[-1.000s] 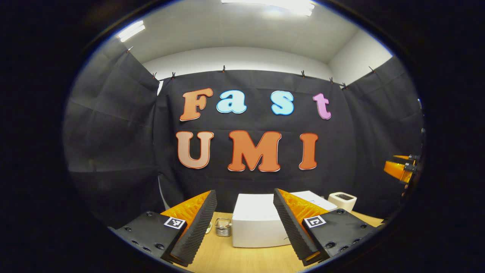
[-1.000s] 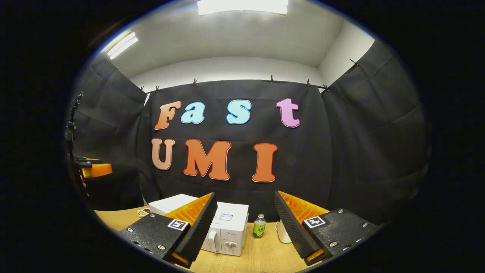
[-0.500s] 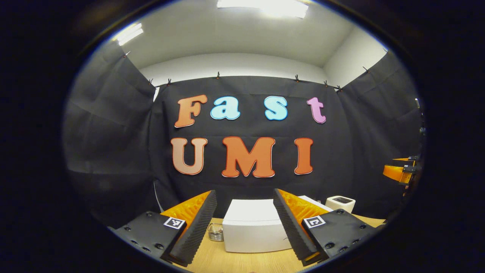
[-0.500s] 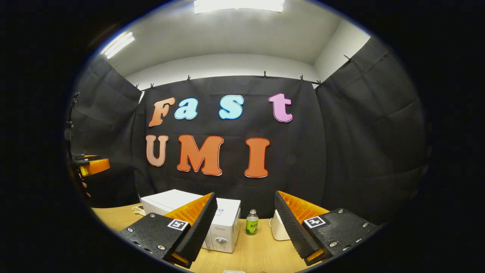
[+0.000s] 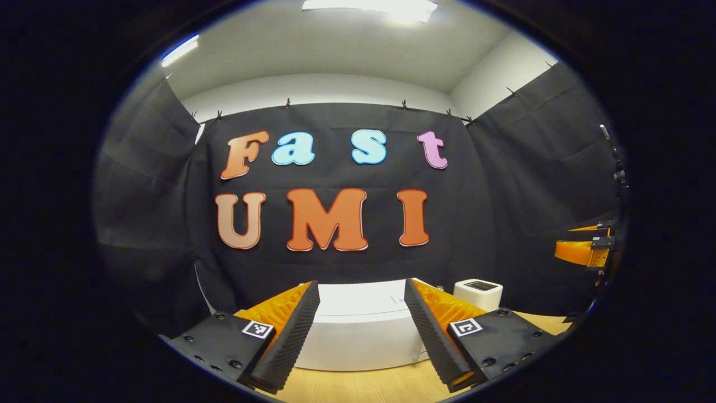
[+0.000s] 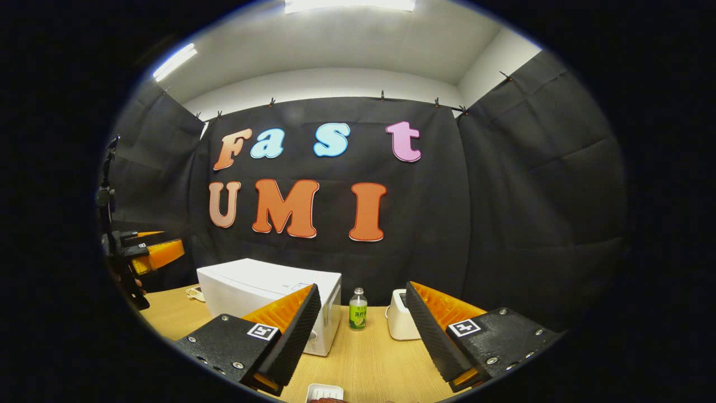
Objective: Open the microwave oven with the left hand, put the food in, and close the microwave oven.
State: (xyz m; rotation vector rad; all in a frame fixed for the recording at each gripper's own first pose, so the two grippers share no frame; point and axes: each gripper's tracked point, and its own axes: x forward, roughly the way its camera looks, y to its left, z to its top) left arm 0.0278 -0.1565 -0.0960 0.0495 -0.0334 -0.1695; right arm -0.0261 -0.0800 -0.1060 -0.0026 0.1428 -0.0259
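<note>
Now, left tool (image 5: 361,330): spread wide, empty, facing the microwave oven (image 5: 358,336).
Right tool (image 6: 362,336): spread wide, empty, above the table (image 6: 369,364).

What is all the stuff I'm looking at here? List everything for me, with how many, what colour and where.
Boxy white microwave oven: one, white, on the table's left part, door shut.
Small green-labelled clear bottle: one, standing just right of the microwave.
Small white boxy appliance with a dark top: one, white, right of the bottle.
White tray of food: one, at the near table edge, contents mostly cut off.
Light wooden table: one, under everything.
Small pale item: one, left of the microwave, too small to identify.
Left gripper: one, jaws open, facing the microwave.
Right gripper: one, jaws open, above the table.
</note>
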